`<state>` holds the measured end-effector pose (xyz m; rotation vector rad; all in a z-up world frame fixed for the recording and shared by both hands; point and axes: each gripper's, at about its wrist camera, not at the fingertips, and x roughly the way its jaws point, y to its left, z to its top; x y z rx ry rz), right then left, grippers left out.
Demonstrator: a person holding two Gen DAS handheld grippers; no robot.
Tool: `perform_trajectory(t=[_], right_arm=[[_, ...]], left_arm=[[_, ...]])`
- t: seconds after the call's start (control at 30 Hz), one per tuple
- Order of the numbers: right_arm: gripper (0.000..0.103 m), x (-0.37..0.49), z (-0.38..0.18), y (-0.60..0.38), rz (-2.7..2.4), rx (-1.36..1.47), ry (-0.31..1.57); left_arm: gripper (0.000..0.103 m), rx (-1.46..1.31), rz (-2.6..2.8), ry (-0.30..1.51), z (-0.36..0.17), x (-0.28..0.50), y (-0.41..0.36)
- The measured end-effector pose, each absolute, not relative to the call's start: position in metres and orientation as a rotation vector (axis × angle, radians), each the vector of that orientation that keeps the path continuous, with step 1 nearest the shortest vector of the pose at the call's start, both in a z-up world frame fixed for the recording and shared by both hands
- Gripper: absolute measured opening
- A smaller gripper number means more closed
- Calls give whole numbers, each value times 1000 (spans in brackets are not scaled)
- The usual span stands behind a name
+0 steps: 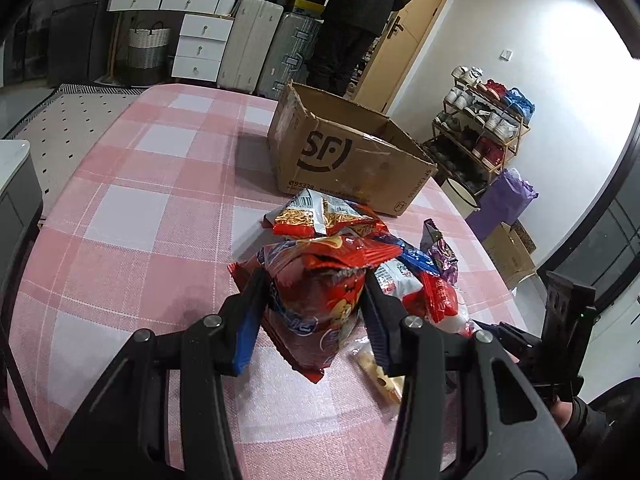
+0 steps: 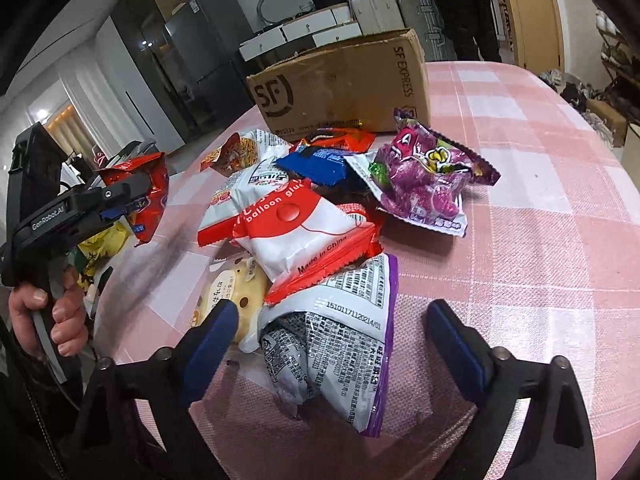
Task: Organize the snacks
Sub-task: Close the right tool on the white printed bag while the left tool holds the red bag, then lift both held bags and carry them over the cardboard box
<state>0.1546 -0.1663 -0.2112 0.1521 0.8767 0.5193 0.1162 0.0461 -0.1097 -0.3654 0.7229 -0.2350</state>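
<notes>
Two grippers worked the pile: left gripper [image 1: 316, 296] clamped a red bag [image 1: 316, 304], mid-carry; right gripper [image 2: 332, 336] stood wide astride a grey bag [image 2: 336, 360], not gripping. Next: box [image 1: 344, 152] drop.

A lived-in home — shoe rack [image 1: 486, 120], stacked suitcases [image 1: 260, 40], white drawers [image 1: 200, 40], checked tablecloth [image 1: 132, 184].

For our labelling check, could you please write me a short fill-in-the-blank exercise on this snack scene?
1. The left gripper is shut on a ___ crinkly snack bag.
2. The brown cardboard box bears the printed letters ___.
3. The pink checked tablecloth carries a pile of ___.

Missing: red; SF; snacks
</notes>
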Motion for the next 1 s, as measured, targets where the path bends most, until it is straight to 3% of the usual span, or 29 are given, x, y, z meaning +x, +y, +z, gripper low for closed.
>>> perform_trajectory(t=[0.03,0.13,0.27,1.0], right_arm=[[83,155,-211,-167,515,149,878],[57,154,-211,-168,539,155,889],[49,148,-209,-165,539,136,883],[47,115,-156,-214,511,216,735]], left_arm=[[43,-364,-236,722,-109,115,46],[43,-359,-238,723,-106,115,48],[43,-349,-238,724,-104,111,54],[43,-285,-258,710,-58,85,65]])
